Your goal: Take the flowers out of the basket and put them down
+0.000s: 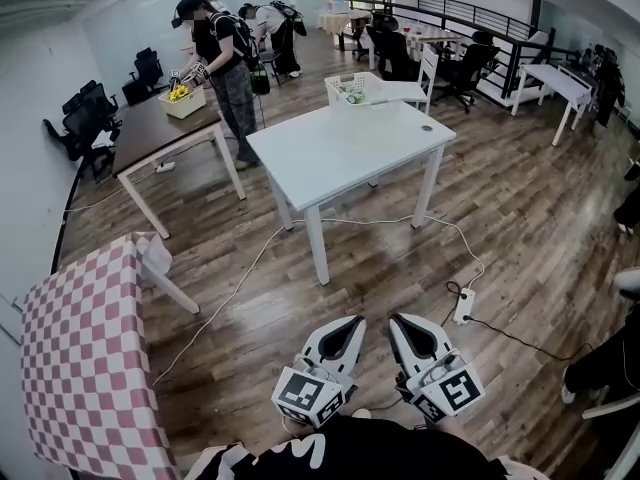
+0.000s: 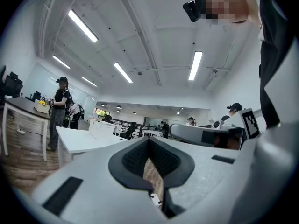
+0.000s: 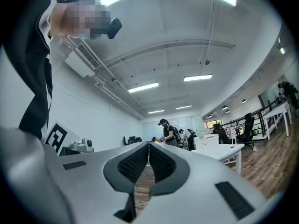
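Jaws pressed together on my left gripper [image 1: 348, 324] and right gripper [image 1: 402, 322], both empty, basket [image 1: 352, 89] sits well off on the white table [image 1: 340, 158].

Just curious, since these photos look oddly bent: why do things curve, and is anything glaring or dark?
Head view: the wide lens bows the wooden floor and the white table; the light is even and the corners dim slightly. Left gripper view: a round fisheye frame, black outside it; the ceiling light strips blow out white. Right gripper view: the same round frame, with the ceiling light strips glaring again.
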Available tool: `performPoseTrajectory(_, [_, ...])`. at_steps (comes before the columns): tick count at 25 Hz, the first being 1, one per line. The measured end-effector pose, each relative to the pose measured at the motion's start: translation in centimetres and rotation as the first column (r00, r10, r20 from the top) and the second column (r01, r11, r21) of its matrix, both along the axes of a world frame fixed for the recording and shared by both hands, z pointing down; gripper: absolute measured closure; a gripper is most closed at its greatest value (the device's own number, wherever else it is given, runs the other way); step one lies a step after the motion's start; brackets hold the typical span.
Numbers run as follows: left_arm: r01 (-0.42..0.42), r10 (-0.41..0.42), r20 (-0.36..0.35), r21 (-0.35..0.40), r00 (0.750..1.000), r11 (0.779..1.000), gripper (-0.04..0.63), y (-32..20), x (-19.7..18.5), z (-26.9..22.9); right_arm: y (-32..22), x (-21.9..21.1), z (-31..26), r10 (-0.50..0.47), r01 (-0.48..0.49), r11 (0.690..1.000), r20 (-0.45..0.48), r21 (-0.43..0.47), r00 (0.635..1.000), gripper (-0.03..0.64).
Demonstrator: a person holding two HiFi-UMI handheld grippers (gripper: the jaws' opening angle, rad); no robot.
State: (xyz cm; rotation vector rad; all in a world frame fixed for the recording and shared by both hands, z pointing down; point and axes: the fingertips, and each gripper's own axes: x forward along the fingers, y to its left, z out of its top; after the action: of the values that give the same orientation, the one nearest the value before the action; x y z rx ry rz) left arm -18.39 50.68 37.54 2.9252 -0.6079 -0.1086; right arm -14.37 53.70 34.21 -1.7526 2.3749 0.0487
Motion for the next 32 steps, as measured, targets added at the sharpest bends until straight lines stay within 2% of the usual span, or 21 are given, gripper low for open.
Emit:
performPoseTrajectory(8, [0.048, -0.048, 0.017, -0.016, 0.999, 0.999, 0.591, -1.1, 0.5, 0.7, -0.9, 1.4, 0.6, -0.023, 0.024, 1.000, 0.032, -0.012, 0.999, 0.597])
performPoseTrajectory(18, [0.007, -0.007, 0.022, -0.016, 1.000, 1.000, 0.591, -5.1, 3.1, 1.4, -4.7, 3.4, 1.1, -0.008, 0.009, 1.000, 0.028, -0.015, 1.000, 0.597])
performPoseTrajectory(27, [-0.026, 0.027, 0.022, -0.018, 0.999, 0.999, 0.591, -14.2, 5.9, 1.6, -13.6, 6.4, 1.2, 0.033, -0.033, 0.999, 0.030, -0.009, 0.999, 0.597])
performPoseTrajectory(32, [-0.044, 0.045, 0.029, -0.018, 0.999, 0.999, 0.591, -19.7, 7.7, 0.3, -19.2, 8.6, -0.6, 0.053, -0.053, 0.999, 0.038, 0.008, 0.998, 0.598])
